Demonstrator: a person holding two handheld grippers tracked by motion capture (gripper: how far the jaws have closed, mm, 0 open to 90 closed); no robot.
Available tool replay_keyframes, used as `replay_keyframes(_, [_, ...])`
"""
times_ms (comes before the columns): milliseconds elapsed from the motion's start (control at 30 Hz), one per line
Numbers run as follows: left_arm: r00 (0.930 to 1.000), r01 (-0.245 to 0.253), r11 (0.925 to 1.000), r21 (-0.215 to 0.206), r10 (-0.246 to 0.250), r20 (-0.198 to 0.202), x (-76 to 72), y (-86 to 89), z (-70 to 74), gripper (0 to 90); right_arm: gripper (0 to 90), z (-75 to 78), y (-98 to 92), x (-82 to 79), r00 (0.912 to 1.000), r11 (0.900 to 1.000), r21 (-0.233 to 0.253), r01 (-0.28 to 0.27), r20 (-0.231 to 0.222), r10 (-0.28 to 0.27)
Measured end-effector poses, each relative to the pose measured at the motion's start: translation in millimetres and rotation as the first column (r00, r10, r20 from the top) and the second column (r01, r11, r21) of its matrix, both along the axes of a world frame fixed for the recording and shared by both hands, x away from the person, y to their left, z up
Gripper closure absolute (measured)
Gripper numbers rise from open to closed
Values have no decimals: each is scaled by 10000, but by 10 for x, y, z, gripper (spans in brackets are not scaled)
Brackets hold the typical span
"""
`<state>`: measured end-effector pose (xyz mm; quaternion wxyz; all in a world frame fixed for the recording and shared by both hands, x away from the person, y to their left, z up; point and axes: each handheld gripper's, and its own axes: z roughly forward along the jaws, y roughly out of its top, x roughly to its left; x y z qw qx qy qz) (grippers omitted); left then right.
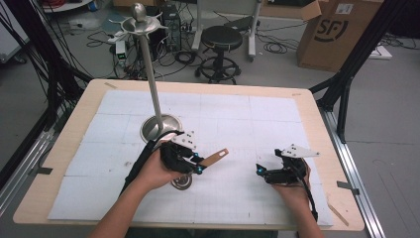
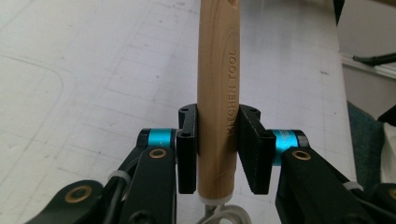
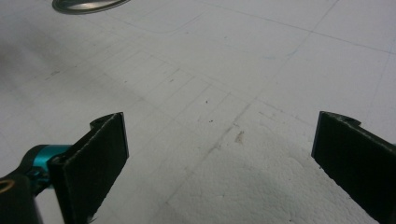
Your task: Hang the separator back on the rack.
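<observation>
Bench, white gridded mat: metal stand at 11 o'clock. Wooden-handled kitchen tool is clamped in left gripper, handle pointing toward 2 o'clock. Right gripper is held wide open, nothing between its jaws, at 4 o'clock.

On a light wooden table covered by a white gridded mat, a tall silver metal stand with a round base rises near the left-centre. The left gripper, black with blue accents and a grey three-cornered plate, holds a utensil with a tan wooden handle pointing up-right and a round metal end lying by the hand. The right gripper, held low over the mat well apart from it, points leftward; beyond the table stand a black round stool and a brown cardboard box.
</observation>
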<state>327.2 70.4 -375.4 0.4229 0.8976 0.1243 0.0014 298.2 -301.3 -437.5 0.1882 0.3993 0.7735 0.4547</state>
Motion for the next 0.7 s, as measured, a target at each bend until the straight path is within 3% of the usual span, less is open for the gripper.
replay_keyframes(200, [9998, -169, 9980, -601, 175, 81, 3, 140, 90, 707, 25, -2, 4, -1, 10000, 10000, -7, 10, -41, -10])
replay_keyframes(467, [9999, 58, 9975, -699, -51, 108, -12, 143, 100, 707, 25, -3, 7, -2, 10000, 10000, -34, -8, -45, 8])
replay_keyframes(700, [9999, -64, 9977, -675, 71, 109, 1, 178, 120, 708, 25, -3, 5, 0, 10000, 10000, -28, -7, -33, 7])
